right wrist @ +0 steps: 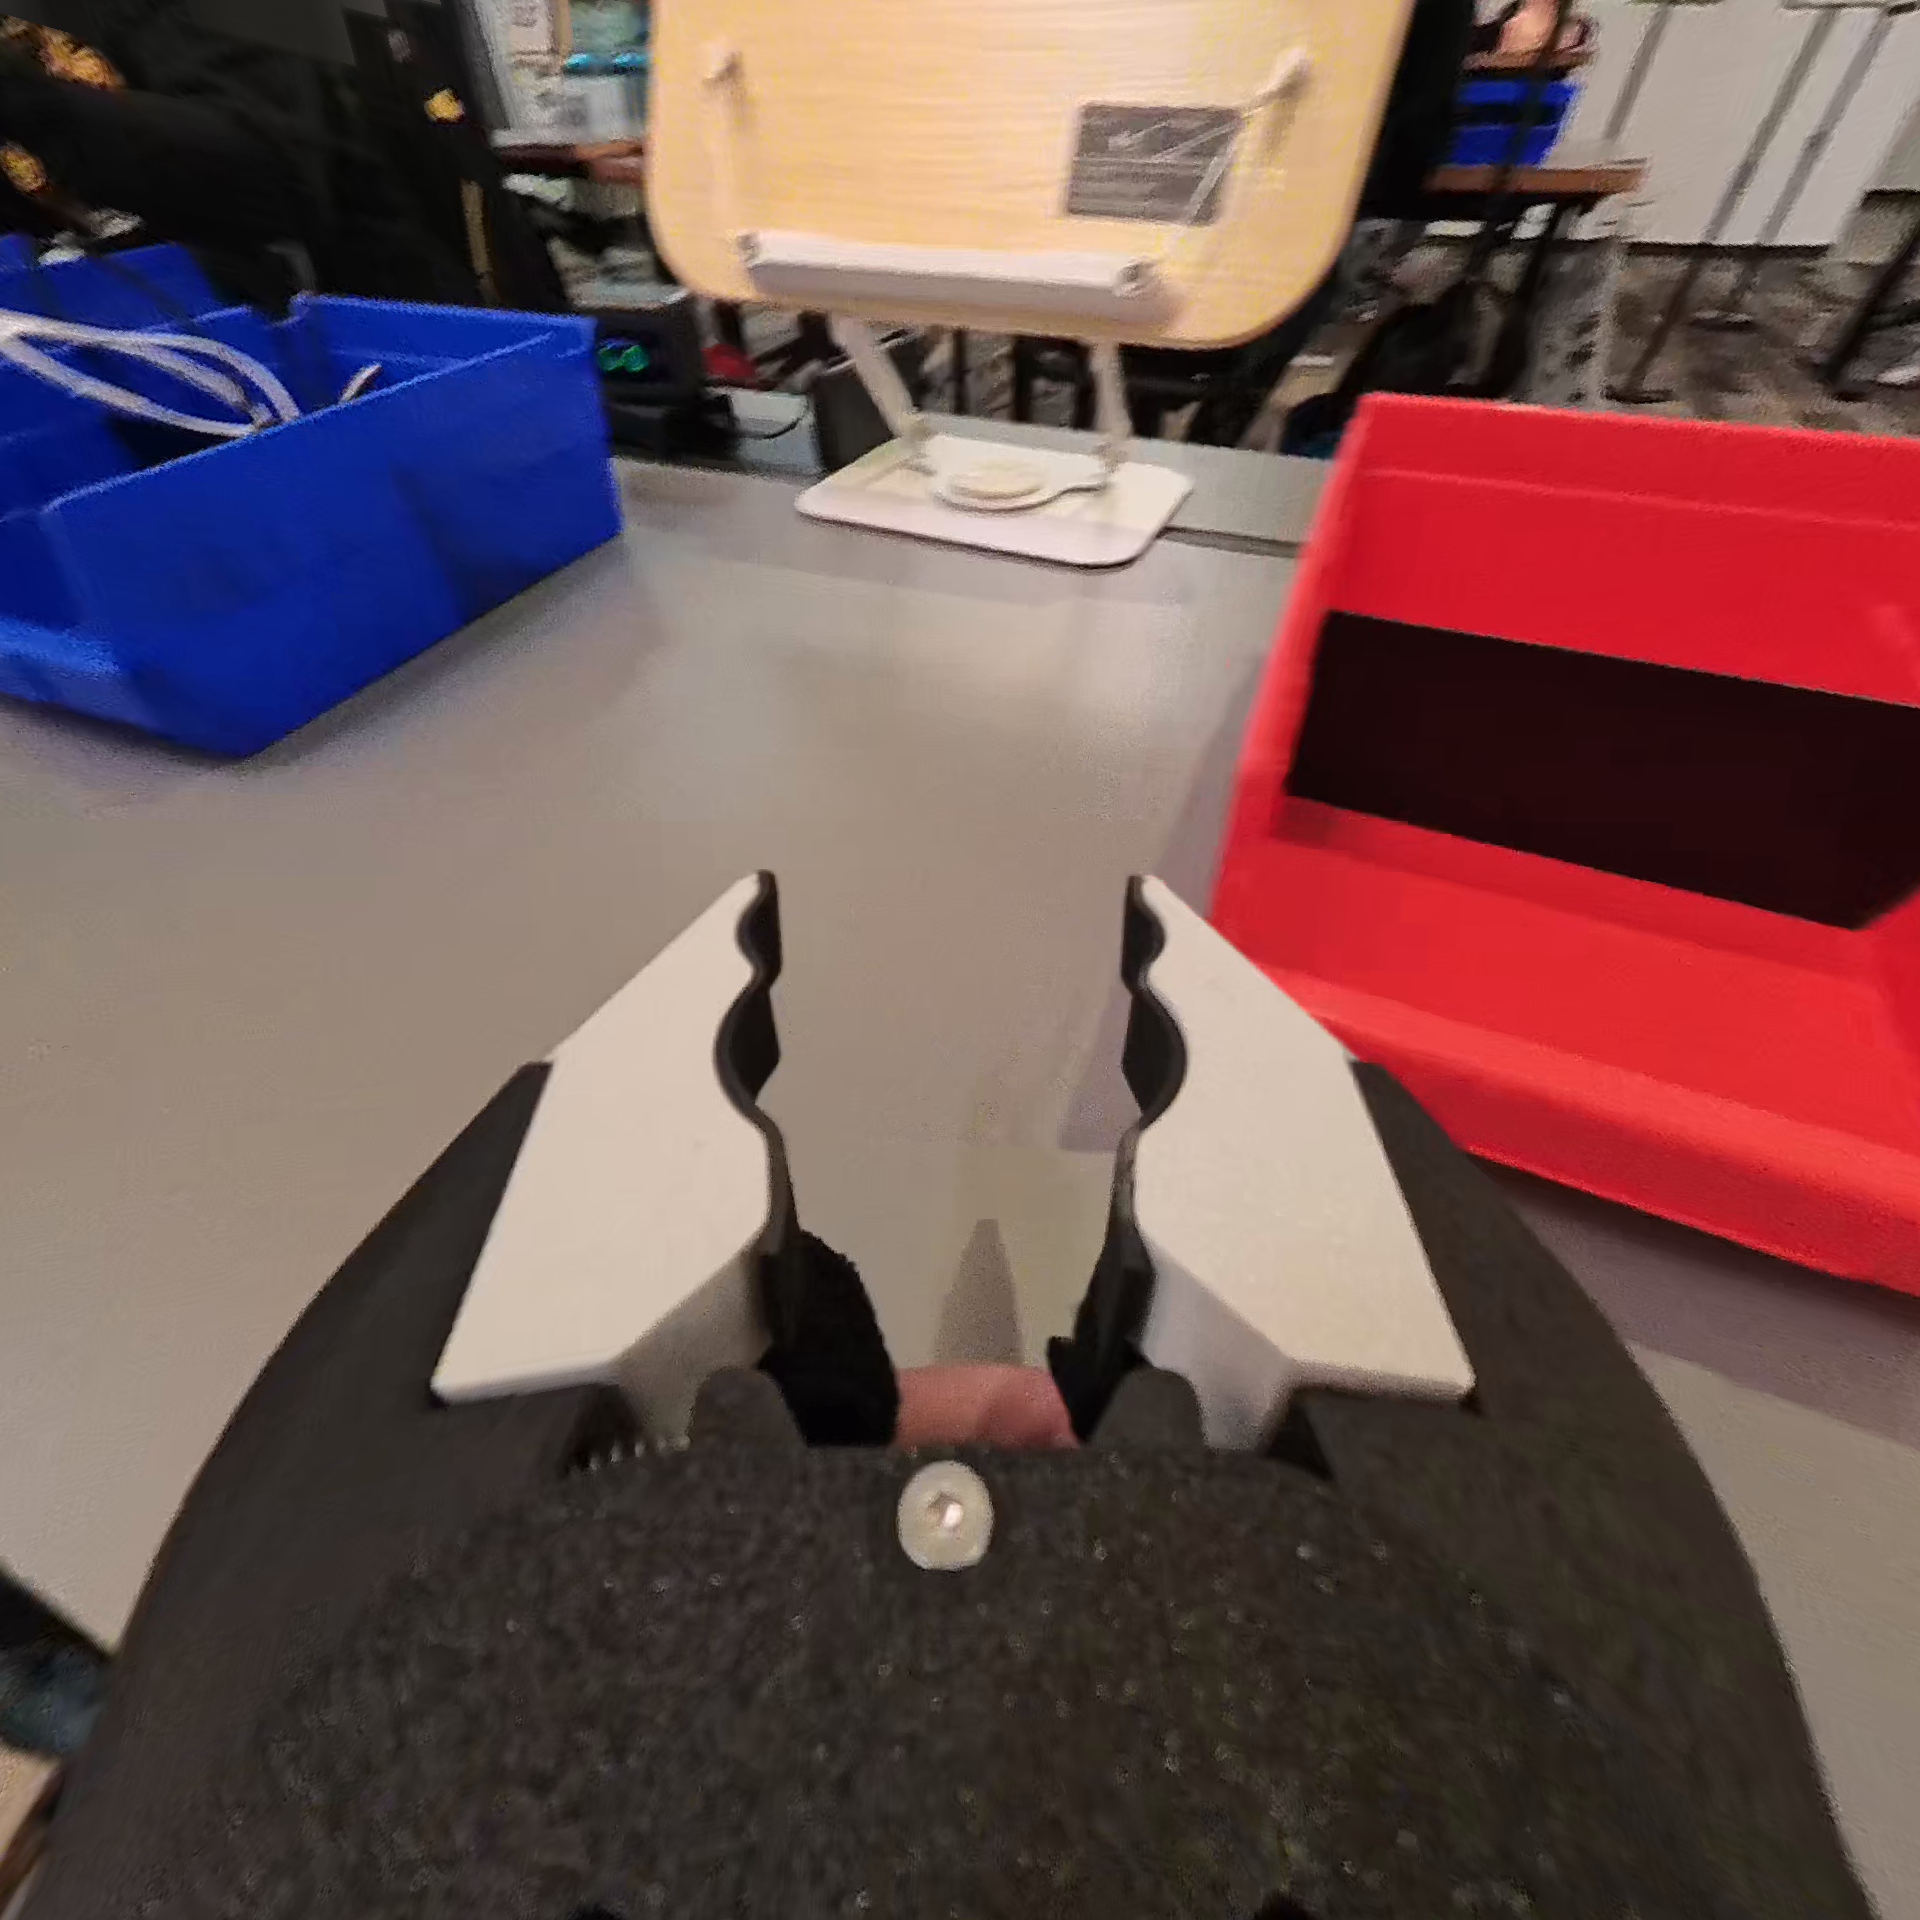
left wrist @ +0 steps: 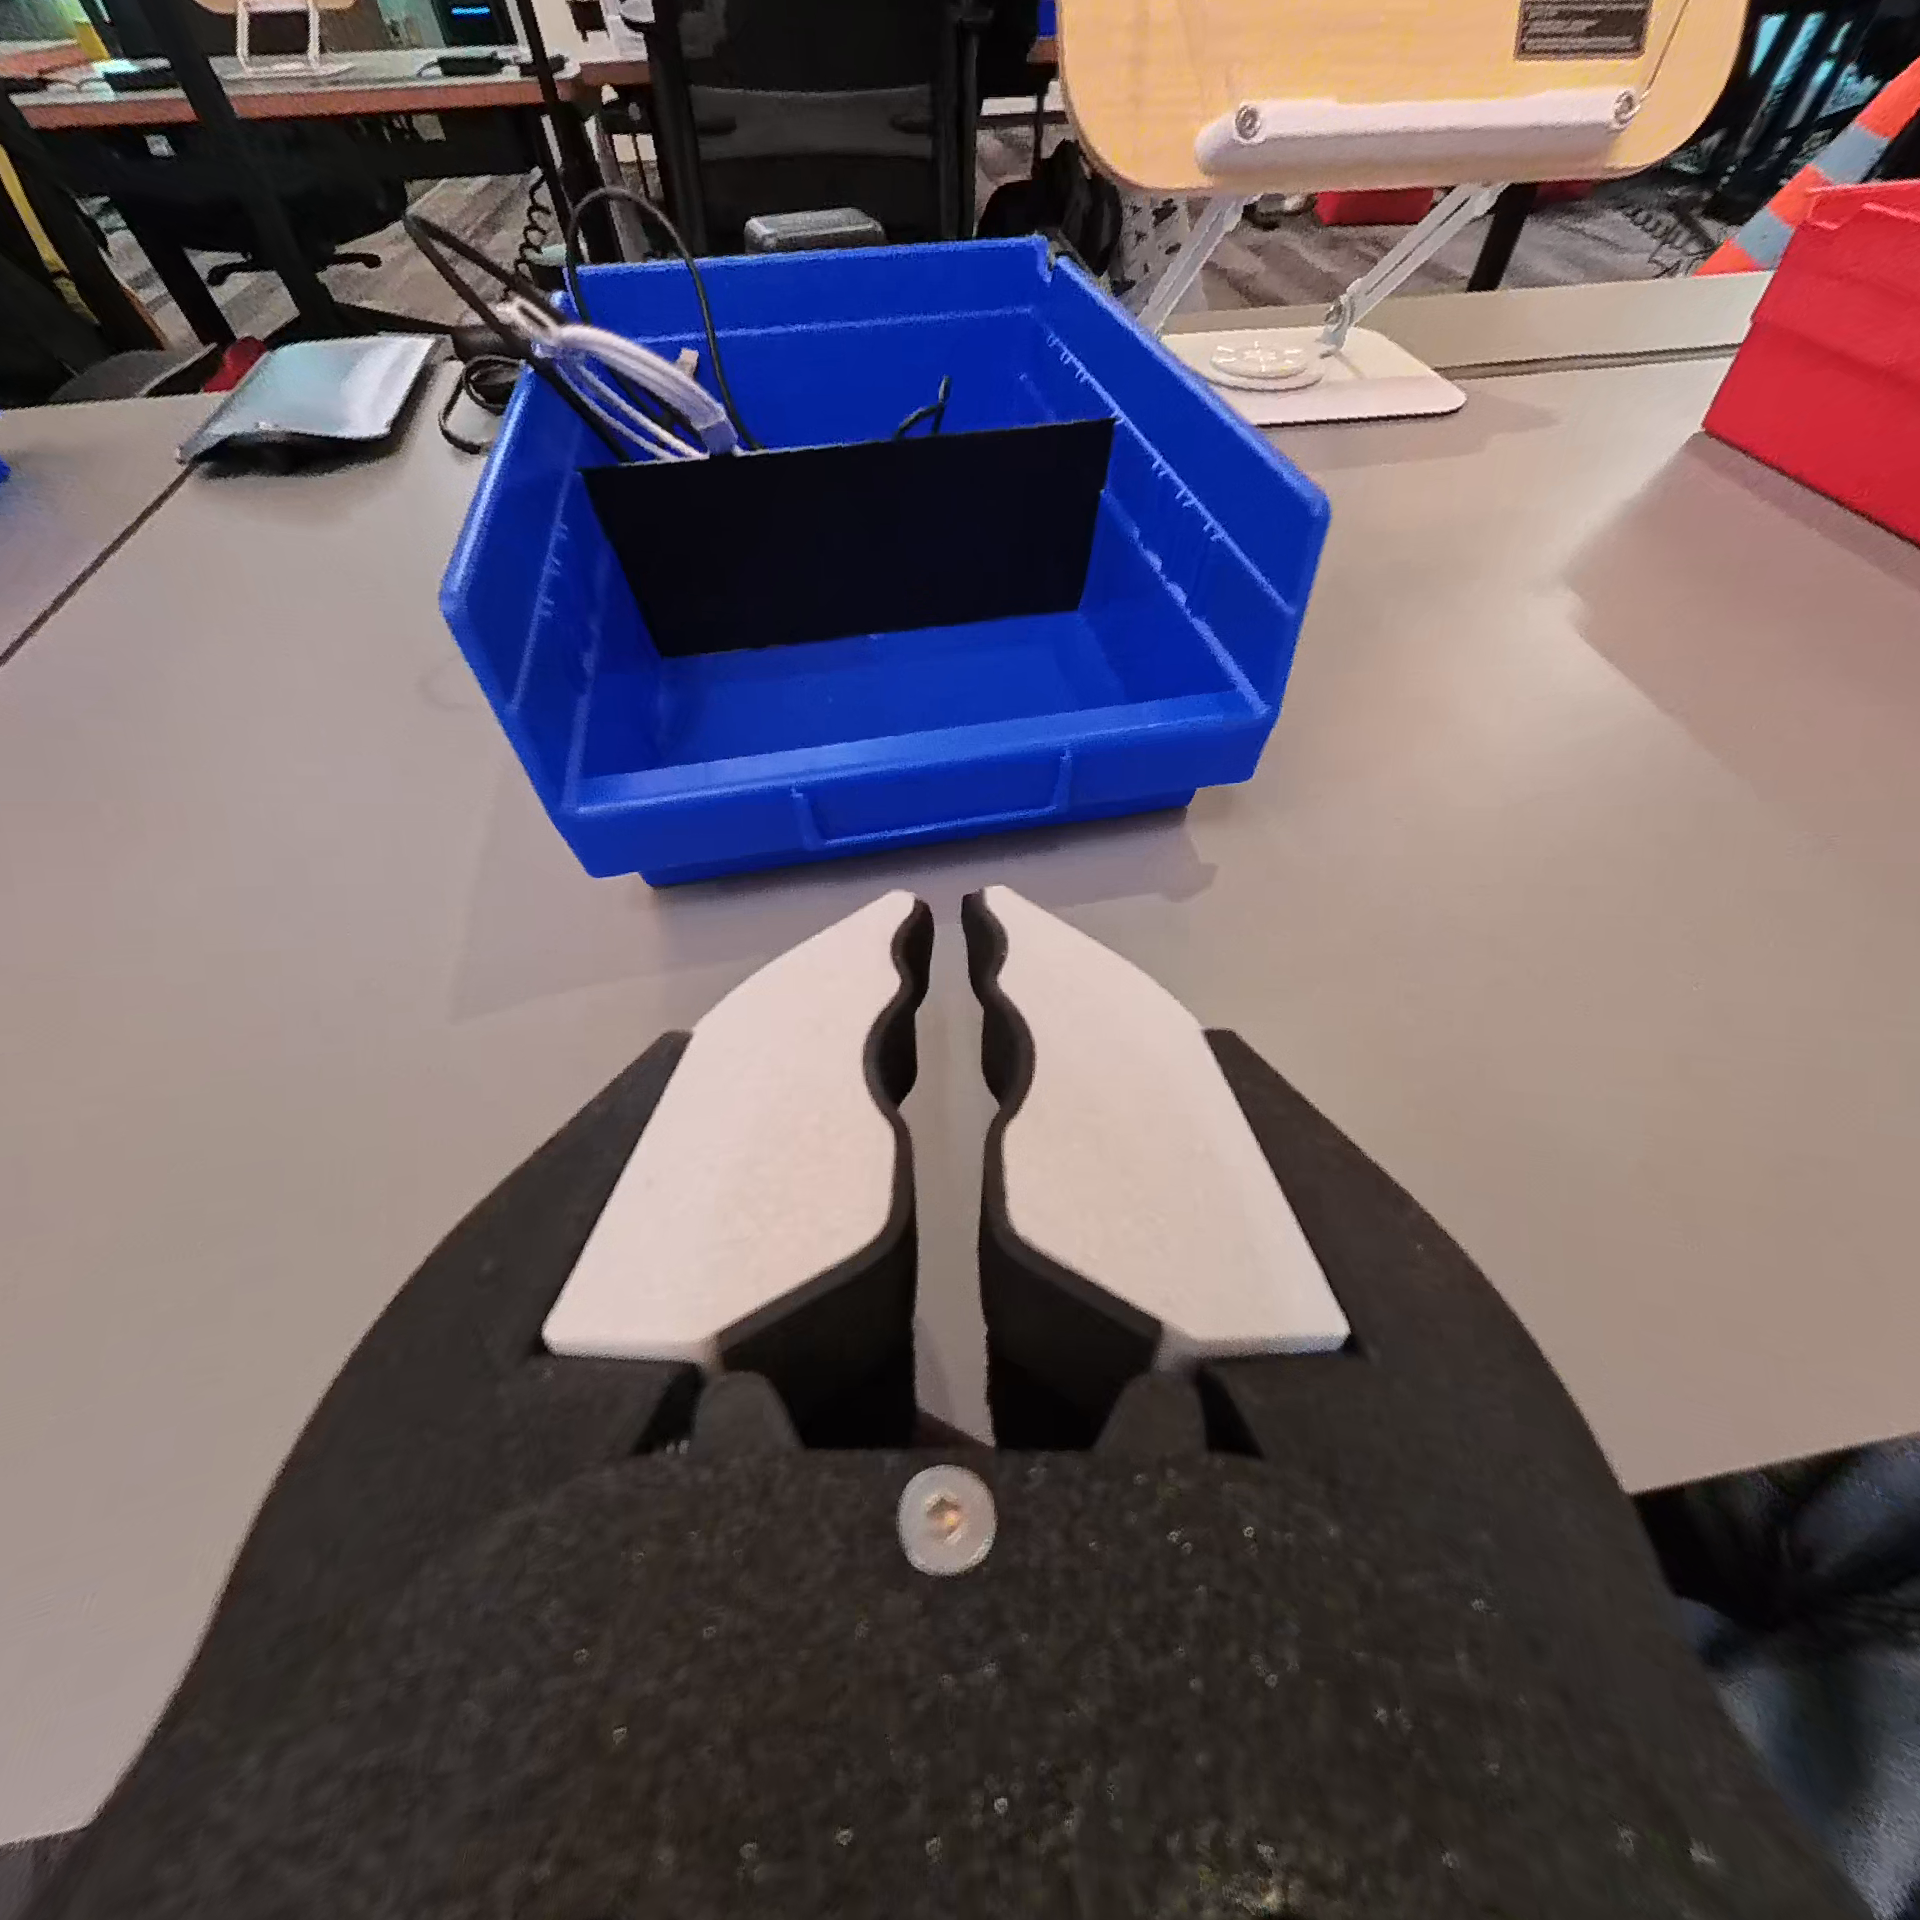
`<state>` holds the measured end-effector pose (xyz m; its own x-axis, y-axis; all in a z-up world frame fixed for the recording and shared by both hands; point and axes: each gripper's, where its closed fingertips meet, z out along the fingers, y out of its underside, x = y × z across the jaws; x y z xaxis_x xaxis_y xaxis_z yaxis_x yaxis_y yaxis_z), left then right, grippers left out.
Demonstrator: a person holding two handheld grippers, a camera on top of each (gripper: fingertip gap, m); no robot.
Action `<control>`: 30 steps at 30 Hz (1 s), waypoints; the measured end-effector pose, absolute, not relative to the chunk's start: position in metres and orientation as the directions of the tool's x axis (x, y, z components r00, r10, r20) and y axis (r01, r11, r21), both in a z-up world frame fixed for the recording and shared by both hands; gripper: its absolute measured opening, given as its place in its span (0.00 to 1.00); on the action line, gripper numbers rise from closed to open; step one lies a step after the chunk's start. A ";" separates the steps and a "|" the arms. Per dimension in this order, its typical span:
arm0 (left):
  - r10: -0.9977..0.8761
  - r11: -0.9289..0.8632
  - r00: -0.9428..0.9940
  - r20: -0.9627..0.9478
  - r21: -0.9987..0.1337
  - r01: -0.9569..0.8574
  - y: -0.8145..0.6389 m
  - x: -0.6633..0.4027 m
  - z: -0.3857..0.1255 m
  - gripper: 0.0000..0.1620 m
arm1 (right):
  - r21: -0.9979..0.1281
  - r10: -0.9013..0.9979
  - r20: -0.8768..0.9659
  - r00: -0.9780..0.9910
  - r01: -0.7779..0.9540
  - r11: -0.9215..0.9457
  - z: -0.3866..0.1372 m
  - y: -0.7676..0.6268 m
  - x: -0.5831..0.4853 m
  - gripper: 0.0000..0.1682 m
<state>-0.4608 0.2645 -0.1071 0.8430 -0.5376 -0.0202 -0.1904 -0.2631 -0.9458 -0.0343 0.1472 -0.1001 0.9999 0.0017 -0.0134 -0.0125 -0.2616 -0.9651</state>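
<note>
A blue bin (left wrist: pixel 883 769) stands on the grey table just ahead of my left gripper (left wrist: pixel 948 909). A black divider (left wrist: pixel 862 540) splits it; white and black cables (left wrist: pixel 623 384) lie in the back part, and the front part is bare. My left gripper is shut with only a thin slit between the jaws, and holds nothing. My right gripper (right wrist: pixel 951 904) is open and empty above the table. A red bin (right wrist: pixel 1558 987) with a black divider (right wrist: pixel 1600 758) sits just to its right. The blue bin also shows at the left in the right wrist view (right wrist: pixel 312 582).
A pale wooden board on a white stand (right wrist: pixel 997 499) rises at the back of the table (right wrist: pixel 831 727). A dark pouch (left wrist: pixel 312 395) lies at the far left. The red bin's corner (left wrist: pixel 1829 374) shows at the right. Desks and chairs stand beyond. There is about 45 cm between the tips of the two grippers.
</note>
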 end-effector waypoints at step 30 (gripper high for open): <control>-0.930 -0.367 0.104 0.353 -0.905 -0.216 0.155 -0.299 -0.103 0.18 | -0.953 0.230 -0.228 0.946 -0.169 -0.250 -0.113 0.171 -0.082 0.41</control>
